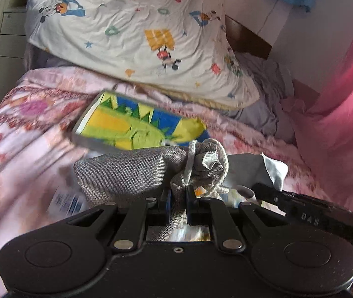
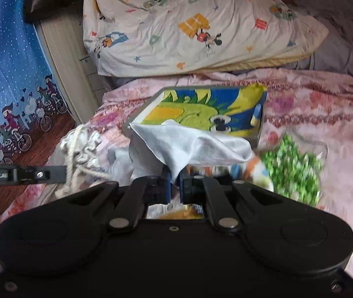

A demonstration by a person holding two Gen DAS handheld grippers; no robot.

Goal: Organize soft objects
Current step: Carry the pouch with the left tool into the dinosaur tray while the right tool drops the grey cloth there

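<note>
- Our left gripper [image 1: 177, 204] is clamped on the grey drawstring pouch [image 1: 131, 171]: its fingers [image 1: 167, 200] pinch a fold of the woven fabric just below the tied neck, and the white cord [image 1: 219, 164] hangs over the right side of the jaws.
- Our right gripper [image 2: 175, 186] is closed on a pale blue cloth [image 2: 183, 144]; a corner of it is caught between the blue pads [image 2: 167, 185], and the rest spreads ahead of the fingertips.
- Seen from the left wrist, that cloth [image 1: 263, 168] sits just right of the pouch neck, with the right gripper's black arm [image 1: 300, 208] beside it.
- Seen from the right wrist, the pouch's neck and cord [image 2: 77, 146] lie to the left, beside the left gripper's arm [image 2: 27, 173].
- Ahead of both grippers lies a flat box with a green-and-yellow cartoon print [image 2: 201, 111], its near edge partly covered by the cloth.
- A blurred green-patterned packet [image 2: 290, 171] lies right of the right gripper.
- Everything rests on a pink floral blanket [image 2: 325, 114]; a cartoon-print pillow [image 2: 188, 24] lies beyond the box.
- Far left of the right gripper we see wooden floor and a blue curtain [image 2: 7, 74]; pink fabric [image 1: 350, 99] hangs right of the left gripper.
</note>
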